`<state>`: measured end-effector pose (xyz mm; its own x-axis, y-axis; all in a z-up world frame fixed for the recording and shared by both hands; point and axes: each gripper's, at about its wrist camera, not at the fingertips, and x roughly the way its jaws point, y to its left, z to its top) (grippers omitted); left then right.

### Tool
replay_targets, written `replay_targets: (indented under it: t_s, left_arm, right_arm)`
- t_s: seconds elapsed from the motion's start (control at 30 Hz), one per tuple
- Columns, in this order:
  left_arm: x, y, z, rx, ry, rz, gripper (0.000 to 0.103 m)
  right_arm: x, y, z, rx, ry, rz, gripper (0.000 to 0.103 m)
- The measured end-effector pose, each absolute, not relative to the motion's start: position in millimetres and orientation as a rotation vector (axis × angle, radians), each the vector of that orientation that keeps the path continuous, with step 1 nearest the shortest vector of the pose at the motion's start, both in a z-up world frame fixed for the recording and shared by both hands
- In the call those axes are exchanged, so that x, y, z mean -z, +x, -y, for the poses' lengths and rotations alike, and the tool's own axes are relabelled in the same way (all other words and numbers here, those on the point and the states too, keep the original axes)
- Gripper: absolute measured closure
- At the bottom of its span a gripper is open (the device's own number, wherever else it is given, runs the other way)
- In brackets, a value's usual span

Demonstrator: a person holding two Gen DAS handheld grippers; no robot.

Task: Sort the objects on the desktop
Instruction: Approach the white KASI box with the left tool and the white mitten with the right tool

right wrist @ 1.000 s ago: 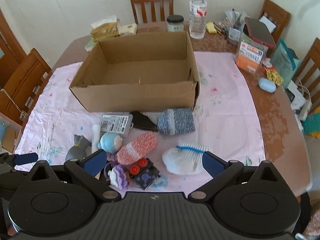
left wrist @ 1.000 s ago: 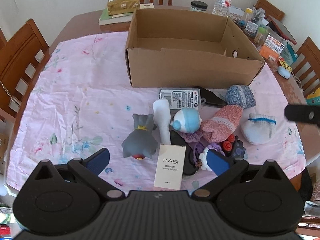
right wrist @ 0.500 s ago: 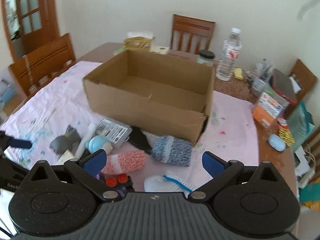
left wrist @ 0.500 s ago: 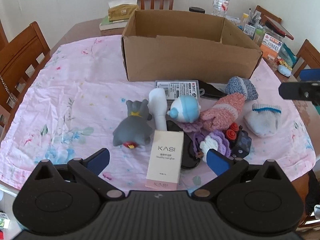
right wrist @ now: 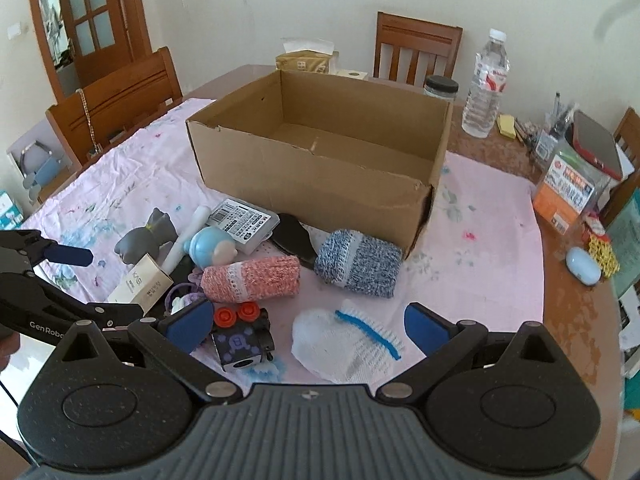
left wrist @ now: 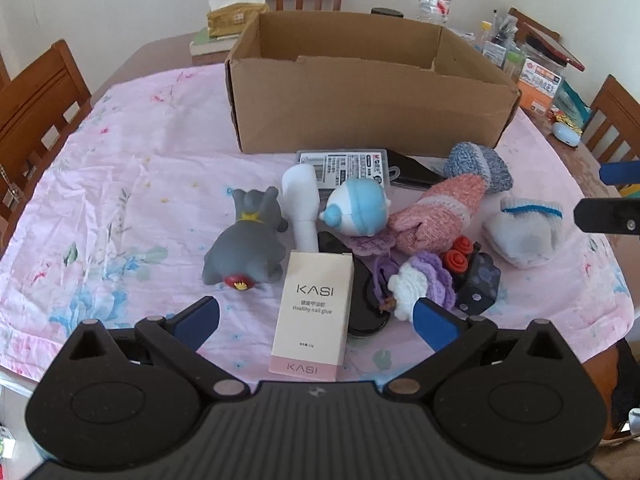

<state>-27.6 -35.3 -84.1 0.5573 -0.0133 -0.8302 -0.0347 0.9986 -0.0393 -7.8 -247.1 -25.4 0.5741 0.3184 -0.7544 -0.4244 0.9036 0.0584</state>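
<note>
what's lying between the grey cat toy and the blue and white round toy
A white tube lies between the grey cat toy and the blue and white round toy, running lengthwise; the left wrist view shows it best.

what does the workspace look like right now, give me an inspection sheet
Surface: pink floral cloth over a wooden table.
Job's things: open cardboard box, nothing seen inside; toys, knitted items and a KASI carton piled in front of it.
Clutter: water bottle, jar, tissue box, stationery at the far right edge.
Grippers: left gripper open over the carton; right gripper open, holding nothing.
Cables: nothing seen.
Surroundings: wooden chairs, door.
</note>
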Motion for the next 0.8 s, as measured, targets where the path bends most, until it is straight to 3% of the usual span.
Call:
replay_targets:
  t_s: [0.67,0.8]
  left_arm:
    - [98.0,-22.6,28.7,0.104,0.022,-0.98,0.001]
    - [96.8,-23.5,20.0,0.156,-0.021,-0.973,0.008]
  right_arm:
    - [39.9,-1.6,258.6,-0.386,-0.093,-0.915,0.0]
    - [44.1,-0.9,256.5,-0.387,-0.093,-0.931,0.0]
